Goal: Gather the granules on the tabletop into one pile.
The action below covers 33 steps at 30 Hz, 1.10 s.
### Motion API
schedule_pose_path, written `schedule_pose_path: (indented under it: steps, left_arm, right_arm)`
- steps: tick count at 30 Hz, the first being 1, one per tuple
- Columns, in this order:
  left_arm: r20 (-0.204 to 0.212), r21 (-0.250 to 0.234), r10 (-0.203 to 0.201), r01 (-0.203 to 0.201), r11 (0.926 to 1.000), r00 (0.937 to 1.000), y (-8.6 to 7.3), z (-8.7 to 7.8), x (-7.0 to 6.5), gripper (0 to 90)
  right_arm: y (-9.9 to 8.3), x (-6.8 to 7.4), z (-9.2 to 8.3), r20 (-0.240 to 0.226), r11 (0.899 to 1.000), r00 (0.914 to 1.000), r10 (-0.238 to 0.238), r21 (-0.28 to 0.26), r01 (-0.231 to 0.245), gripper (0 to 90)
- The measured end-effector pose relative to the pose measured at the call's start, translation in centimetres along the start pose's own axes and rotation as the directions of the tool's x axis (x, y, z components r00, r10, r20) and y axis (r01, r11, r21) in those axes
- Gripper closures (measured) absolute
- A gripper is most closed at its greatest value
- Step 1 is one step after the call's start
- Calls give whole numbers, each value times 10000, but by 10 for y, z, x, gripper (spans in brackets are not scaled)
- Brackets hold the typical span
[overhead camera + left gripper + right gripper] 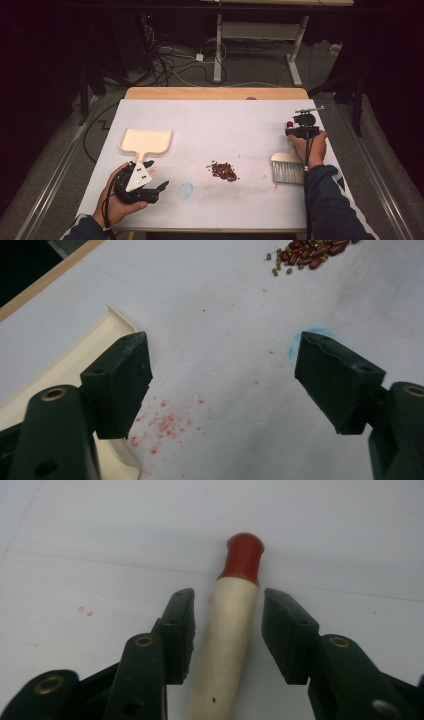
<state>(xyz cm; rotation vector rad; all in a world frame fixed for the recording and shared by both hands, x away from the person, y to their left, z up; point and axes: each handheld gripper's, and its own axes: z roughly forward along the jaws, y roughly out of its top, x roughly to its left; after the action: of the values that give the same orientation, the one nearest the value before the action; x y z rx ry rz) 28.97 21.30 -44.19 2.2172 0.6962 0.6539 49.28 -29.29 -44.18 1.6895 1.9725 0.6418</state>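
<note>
A hand brush lies at the right of the white sheet, its pale bristles (287, 170) nearest me. Its cream handle (231, 630) ends in a red tip (245, 555). My right gripper (227, 605) is open, one jaw on each side of the handle with small gaps showing; from above it (298, 131) sits over the handle's far end. A cream dustpan (146, 141) lies at the left. My left gripper (158, 175) is held wide open just in front of the dustpan's handle, with nothing between its jaws. A small pile of red beans (223, 170) sits mid-sheet.
The white sheet (225, 120) covers a wooden table whose far edge (215, 93) is bare. A blue smudge (185, 190) and reddish stains (165, 422) mark the sheet near the left gripper. Cables and table legs are on the floor beyond.
</note>
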Motion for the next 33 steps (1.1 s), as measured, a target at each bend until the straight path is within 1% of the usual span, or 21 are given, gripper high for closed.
schedule_pose_path:
  steps: [2, 4, 6, 7, 8, 9, 11, 13, 14, 17, 19, 20, 22, 24, 26, 27, 29, 30, 31, 32, 33]
  left_arm:
    - [-11, 4, -22, 22, 10000, 10000, -1, 0, 0, 218]
    - [-73, 13, -25, 25, 10000, 10000, -1, -1, 0, 218]
    - [-84, -67, -57, 56, 10000, 9999, 0, -2, 0, 217]
    - [-122, -87, -59, 58, 9999, 9999, 0, -2, 0, 217]
    - [-153, -94, -57, 56, 9999, 9999, 1, -3, 0, 217]
    - [-147, -112, -51, 50, 9999, 9999, 1, -3, 0, 217]
    - [-159, -142, -23, 21, 9999, 9999, 1, -3, -1, 213]
    - [-178, -154, -58, 55, 9999, 9998, 1, -4, -1, 209]
    - [-185, -182, -88, 85, 9998, 9998, 1, -4, -1, 209]
    - [-242, -210, -103, 98, 9997, 9997, 1, -4, -1, 202]
    - [-254, -233, -108, 102, 9997, 9996, 1, -4, -1, 196]
    - [-276, -223, -104, 98, 9997, 9996, 0, -4, 0, 193]
    - [-284, -268, -149, 141, 9995, 9995, 0, -4, 0, 193]
    - [-300, -292, -115, 106, 9995, 9995, 1, -4, 0, 193]
    - [-325, -292, -117, 108, 9995, 9994, 1, -3, 1, 193]
    - [-331, -321, -120, 109, 9994, 9994, 1, -3, 1, 193]
    - [-386, -358, -111, 97, 9993, 9992, 0, -3, 1, 193]
    - [-429, -355, -97, 82, 9993, 9990, 0, -3, 1, 193]
    - [-457, -386, -112, 94, 9992, 9989, 0, -4, 1, 193]
    - [-477, -424, -139, 119, 9990, 9988, 0, -4, 1, 193]
    - [-510, -441, -146, 123, 9990, 9986, 0, -4, 0, 193]
  right_arm:
    - [1, -1, -9, -496, 9987, 9987, -83, -512, 58, 521]
    - [2, -1, -20, -677, 9957, 9972, -306, -893, 245, 484]
    - [3, 0, -33, -1297, 9872, 9896, -616, -1543, 413, 468]
    - [3, 2, -41, -1425, 9824, 9866, -798, -1791, 536, 455]
    - [3, 5, -49, -1495, 9738, 9828, -1085, -2147, 749, 437]
    - [2, 8, -57, -1637, 9613, 9757, -1453, -2566, 1001, 431]
    - [0, 16, -73, -1658, 9323, 9628, -2132, -3291, 1498, 401]
    - [-4, 24, -86, -1839, 9006, 9409, -2842, -3879, 1962, 384]
    - [-6, 28, -92, -1854, 8888, 9334, -3072, -4065, 2117, 366]
    - [-14, 37, -108, -1950, 8468, 9073, -3725, -4714, 2463, 318]
    - [-22, 43, -117, -1829, 8230, 8996, -3966, -5050, 2602, 276]
    - [-26, 45, -121, -1846, 8070, 8890, -4191, -5245, 2716, 275]
    - [-35, 50, -128, -1845, 7878, 8759, -4459, -5453, 2862, 245]
    - [-45, 53, -133, -1799, 7740, 8643, -4697, -5549, 3051, 227]
    - [-55, 56, -137, -1663, 7608, 8601, -4823, -5662, 3172, 208]
    - [-60, 56, -138, -1691, 7568, 8585, -4842, -5734, 3139, 205]
    - [-69, 55, -140, -1784, 7541, 8523, -4916, -5767, 3143, 194]
    - [-74, 55, -141, -1827, 7558, 8543, -4865, -5785, 3067, 194]
    - [-79, 54, -141, -1912, 7565, 8532, -4853, -5810, 3001, 190]
    - [-83, 54, -141, -1905, 7537, 8515, -4886, -5838, 3018, 188]
    - [-87, 54, -141, -1851, 7522, 8529, -4882, -5848, 3036, 187]
